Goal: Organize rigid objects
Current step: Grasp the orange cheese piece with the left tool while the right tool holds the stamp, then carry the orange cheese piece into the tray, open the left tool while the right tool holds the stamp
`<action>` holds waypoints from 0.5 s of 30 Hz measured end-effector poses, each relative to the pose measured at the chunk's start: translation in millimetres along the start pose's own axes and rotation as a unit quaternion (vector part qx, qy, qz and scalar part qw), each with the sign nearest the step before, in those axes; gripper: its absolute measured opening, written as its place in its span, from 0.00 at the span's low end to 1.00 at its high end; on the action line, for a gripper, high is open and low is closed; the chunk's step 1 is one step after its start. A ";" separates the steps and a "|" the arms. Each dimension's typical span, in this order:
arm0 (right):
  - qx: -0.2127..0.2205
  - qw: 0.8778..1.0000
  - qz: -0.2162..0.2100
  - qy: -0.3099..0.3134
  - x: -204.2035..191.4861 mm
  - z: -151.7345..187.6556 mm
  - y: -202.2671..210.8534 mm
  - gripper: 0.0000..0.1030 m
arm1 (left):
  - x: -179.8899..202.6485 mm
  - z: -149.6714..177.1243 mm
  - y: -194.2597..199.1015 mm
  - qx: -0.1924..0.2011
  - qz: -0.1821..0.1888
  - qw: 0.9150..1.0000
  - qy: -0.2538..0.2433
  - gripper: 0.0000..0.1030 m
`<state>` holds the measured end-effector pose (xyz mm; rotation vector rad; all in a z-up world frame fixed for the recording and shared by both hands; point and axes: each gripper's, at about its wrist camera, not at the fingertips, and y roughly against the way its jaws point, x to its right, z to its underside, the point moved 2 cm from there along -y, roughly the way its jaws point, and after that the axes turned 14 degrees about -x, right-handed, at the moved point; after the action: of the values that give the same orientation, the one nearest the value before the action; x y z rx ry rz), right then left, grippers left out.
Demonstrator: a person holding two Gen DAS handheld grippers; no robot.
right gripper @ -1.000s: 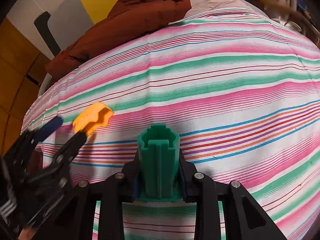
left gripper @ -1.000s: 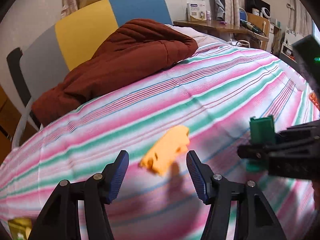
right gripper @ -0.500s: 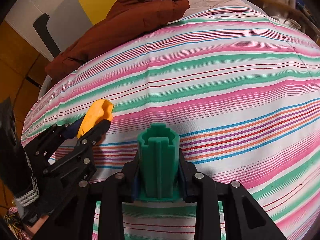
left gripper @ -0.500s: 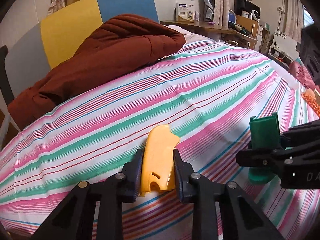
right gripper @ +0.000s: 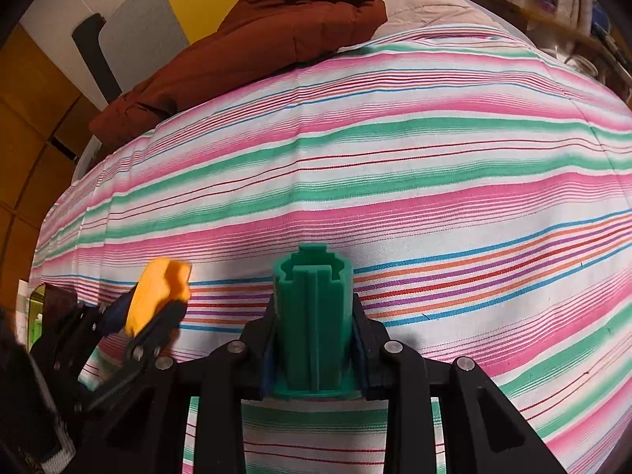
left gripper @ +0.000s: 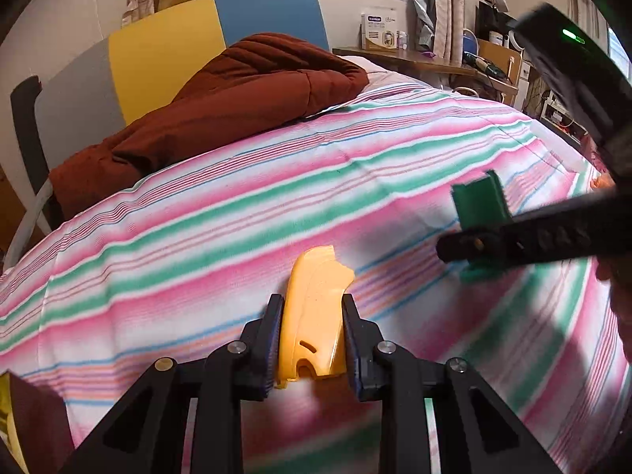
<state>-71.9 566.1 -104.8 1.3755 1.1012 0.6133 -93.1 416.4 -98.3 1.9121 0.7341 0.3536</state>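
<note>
Left gripper (left gripper: 312,339): fingers (left gripper: 272,339) pinching the curved yellow-orange moulded plastic piece (left gripper: 314,316) on both sides, near end between the pads, far end sticking out past the tips over the bed. Right gripper (right gripper: 312,347): fingers (right gripper: 361,351) clamped on the dark green ribbed plastic cylinder with a flanged base (right gripper: 312,316), held upright along the fingers, notched top end pointing away from the camera. In the right wrist view the left gripper (right gripper: 158,312) sits at near left, yellow piece (right gripper: 156,296) in its tips, just left of the green cylinder, not touching it. In the left wrist view the right gripper (left gripper: 474,243) comes in from the right, green cylinder (left gripper: 480,205) showing above its fingers, apart from the yellow piece. Both parts are over the pink, green and white striped bed sheet (right gripper: 395,166); contact with the sheet can't be told. Far left on the bed: rumpled brown-red quilted blanket (left gripper: 237,98). Behind it a grey, yellow and blue panelled headboard (left gripper: 166,55). Far right, a wooden shelf with a white box (left gripper: 379,33) and clutter.
</note>
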 end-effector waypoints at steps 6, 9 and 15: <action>0.002 1.000 0.008 0.011 3.4 0.0 1.9 0.29 | 9.5 20.7 12.0 0.007 -0.003 1.000 -0.007 0.26; 0.004 1.000 0.018 0.022 3.4 3.2 4.4 0.29 | 9.2 33.8 19.5 0.008 0.003 1.000 0.001 0.26; 0.009 0.998 0.040 0.044 -4.9 4.3 1.7 0.30 | 8.4 59.8 33.5 0.013 0.010 1.000 0.018 0.26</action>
<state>-69.8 560.1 -102.6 1.4248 1.1277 0.7297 -43.0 369.0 -95.6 1.9439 0.7458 0.3934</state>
